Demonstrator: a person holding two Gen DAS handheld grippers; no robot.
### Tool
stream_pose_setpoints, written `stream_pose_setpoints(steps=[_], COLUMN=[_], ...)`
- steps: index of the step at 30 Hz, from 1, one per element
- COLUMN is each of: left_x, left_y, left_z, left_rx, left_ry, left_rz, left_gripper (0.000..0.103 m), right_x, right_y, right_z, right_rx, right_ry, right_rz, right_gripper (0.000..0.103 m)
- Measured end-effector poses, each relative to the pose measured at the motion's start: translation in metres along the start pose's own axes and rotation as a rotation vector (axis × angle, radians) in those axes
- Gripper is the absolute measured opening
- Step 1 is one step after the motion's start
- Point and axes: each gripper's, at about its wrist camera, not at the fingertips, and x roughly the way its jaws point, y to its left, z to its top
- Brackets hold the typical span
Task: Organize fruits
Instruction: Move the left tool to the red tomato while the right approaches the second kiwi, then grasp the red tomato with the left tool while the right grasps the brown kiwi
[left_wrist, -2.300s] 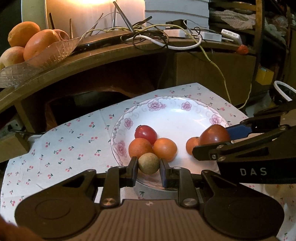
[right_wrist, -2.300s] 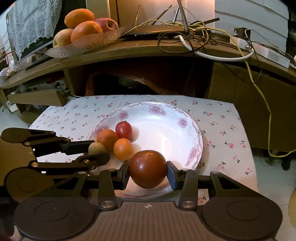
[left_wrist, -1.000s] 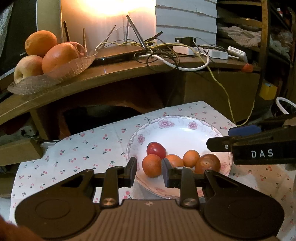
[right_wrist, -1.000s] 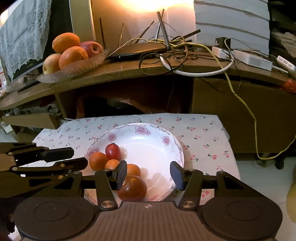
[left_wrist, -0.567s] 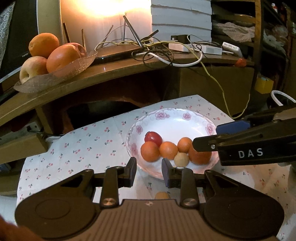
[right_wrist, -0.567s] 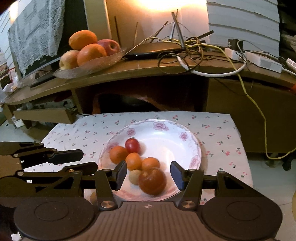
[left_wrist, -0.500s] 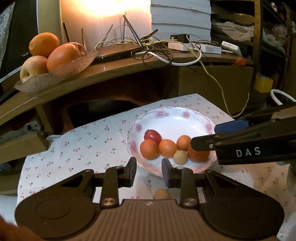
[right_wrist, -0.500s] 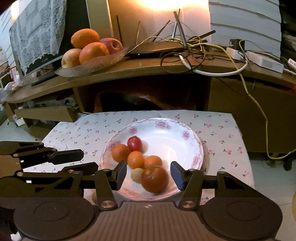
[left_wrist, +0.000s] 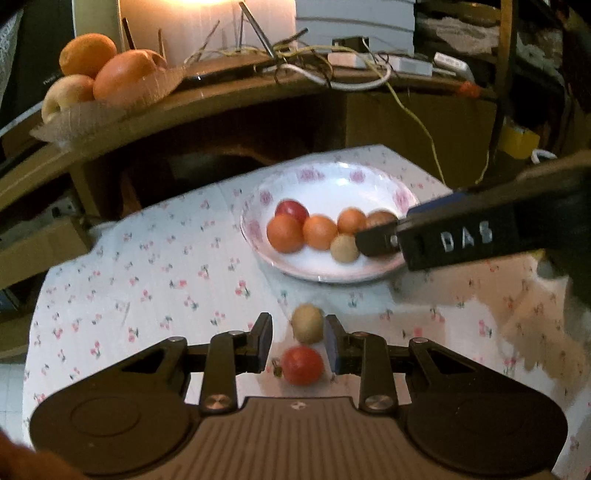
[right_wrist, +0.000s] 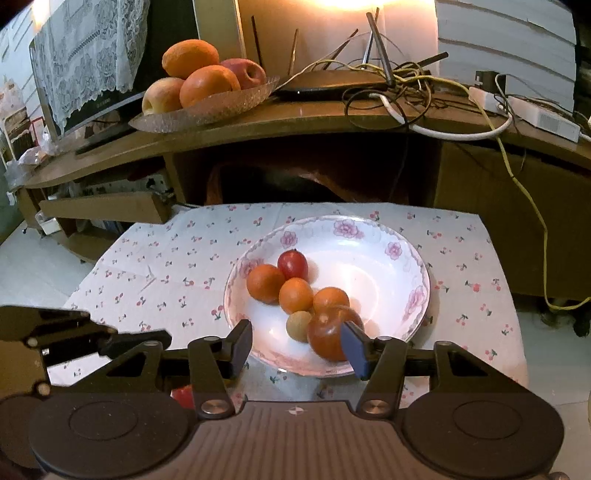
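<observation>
We have just let go of two fruits: the small tan fruit (right_wrist: 298, 325) and the big dark red fruit (right_wrist: 332, 334) that our grippers carried a moment ago now lie inside the plate (right_wrist: 417, 295), at its near rim, touching each other. With the red tomato (right_wrist: 292, 264) and three orange fruits, that makes six pieces in the plate.

Both grippers have pulled back from the plate since then. The left gripper (left_wrist: 298, 341) now hangs over the flowered cloth (left_wrist: 147, 266) on the near side of the plate, its jaws apart with a narrow gap and clamped on nothing. Seen through that gap, two more fruits lie on the cloth short of the plate: a tan one (left_wrist: 307, 323) and, nearer to us, a red one (left_wrist: 302, 365). They were not in view while we worked over the plate.

The right gripper (right_wrist: 299, 349) sits at the plate's near rim, jaws wider apart and empty; its blue pad overlaps the dark red fruit in the picture, but we judge that it is not pressing on it.

We judge that the task is well on but not finished: the two fruits on the cloth probably belong in the plate, and the left gripper is already lined up on them. The tan one is closest to the jaws and looks like the next pick. Both are round and could roll on the cloth if nudged.
</observation>
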Motion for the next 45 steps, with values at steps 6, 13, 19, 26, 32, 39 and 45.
stream_pose_setpoints(steps=[6,13,19,26,32,39,45], left_x=[0.007,0.012,0.019,0.01,0.005,0.015,0.015], left_y=[-0.005,-0.002,0.003,0.01,0.017,0.016,0.017], left_z=[-0.009,-0.014,-0.021,-0.028,-0.031,-0.028,-0.031], left_rx=[0.018,0.023,0.017,0.025,0.028,0.047,0.049], left_ry=[0.022,0.032,0.061,0.035,0.029,0.032,0.033], left_rz=[-0.013,0.002,0.003,-0.017,-0.03,-0.02,-0.012], left_gripper=[0.036,0.039,0.039,0.035,0.032,0.032,0.033], right_x=[0.0,0.005,0.009,0.014,0.019,0.038,0.046], right_y=[0.004,0.009,0.016,0.031,0.043,0.047,0.046], right_z=[-0.005,-0.009,-0.011,-0.016,-0.019,-0.016,-0.013], right_rx=[-0.006,-0.01,-0.01,-0.037,-0.054,-0.028,-0.022], right_ry=[0.014,0.043,0.064,0.077,0.092,0.106,0.112], right_rz=[0.019,0.046,0.066,0.09,0.123,0.115,0.107], right_gripper=[0.056,0.056,0.056,0.058,0.058,0.058,0.041])
